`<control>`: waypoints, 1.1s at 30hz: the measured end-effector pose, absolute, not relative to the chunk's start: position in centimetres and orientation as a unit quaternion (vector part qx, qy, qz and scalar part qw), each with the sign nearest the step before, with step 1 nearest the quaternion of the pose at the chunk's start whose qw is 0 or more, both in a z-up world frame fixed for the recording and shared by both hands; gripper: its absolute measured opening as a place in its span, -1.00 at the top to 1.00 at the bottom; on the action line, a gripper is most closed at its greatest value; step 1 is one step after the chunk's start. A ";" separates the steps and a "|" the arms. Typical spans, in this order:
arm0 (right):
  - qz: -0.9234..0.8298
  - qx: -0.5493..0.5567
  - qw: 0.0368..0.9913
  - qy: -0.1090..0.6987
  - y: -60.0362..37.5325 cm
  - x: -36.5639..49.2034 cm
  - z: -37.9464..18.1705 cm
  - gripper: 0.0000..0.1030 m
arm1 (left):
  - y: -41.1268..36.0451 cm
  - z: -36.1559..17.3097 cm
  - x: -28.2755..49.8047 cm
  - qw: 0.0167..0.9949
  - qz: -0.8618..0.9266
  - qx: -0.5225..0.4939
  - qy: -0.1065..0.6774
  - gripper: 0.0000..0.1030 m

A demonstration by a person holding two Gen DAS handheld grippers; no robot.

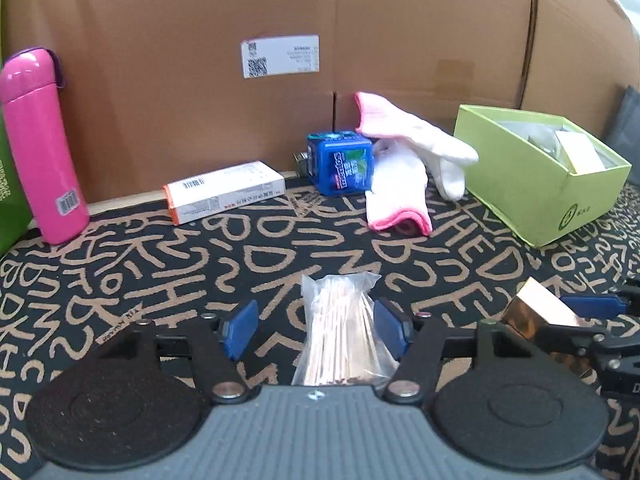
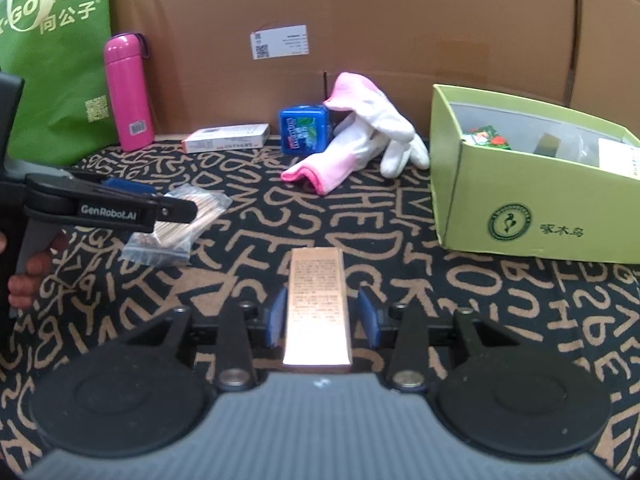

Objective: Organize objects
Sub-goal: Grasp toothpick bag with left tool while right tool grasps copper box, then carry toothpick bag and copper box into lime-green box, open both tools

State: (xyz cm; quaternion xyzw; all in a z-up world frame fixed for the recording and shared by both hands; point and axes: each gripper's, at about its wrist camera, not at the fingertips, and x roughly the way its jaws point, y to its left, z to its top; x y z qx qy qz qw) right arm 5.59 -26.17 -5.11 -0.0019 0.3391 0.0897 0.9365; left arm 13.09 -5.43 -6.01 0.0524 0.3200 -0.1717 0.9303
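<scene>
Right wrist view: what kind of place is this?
Likely a makeshift home tabletop set up for sorting: letter-print cloth, cardboard backdrop, and household clutter, namely pink bottle, gloves, green box.

surface: black letter-print cloth (image 2: 500,300) | back edge: pink bottle (image 2: 127,92), white carton (image 2: 226,138), Mentos box (image 2: 306,128), socks (image 2: 360,140) | right: green box (image 2: 520,216) | left: green bag (image 2: 60,60) | front: toothpick bag (image 2: 176,228)

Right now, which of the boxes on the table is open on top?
The lime green box at the right; its top is open with items inside. The white box, the blue mint box and the copper box are closed.
</scene>
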 end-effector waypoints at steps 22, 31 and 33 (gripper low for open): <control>0.058 0.001 0.965 0.256 -31.3 4.8 0.9 0.42 | -13.6 -0.3 13.1 0.906 -0.309 0.003 0.289 0.65; -0.061 -0.025 0.980 0.186 -39.3 8.8 5.1 0.42 | -24.9 4.9 16.1 0.897 -0.372 0.008 0.239 0.65; -0.074 -0.016 0.979 0.190 -40.7 10.3 4.7 0.42 | -26.9 4.4 17.4 0.899 -0.363 0.012 0.243 0.65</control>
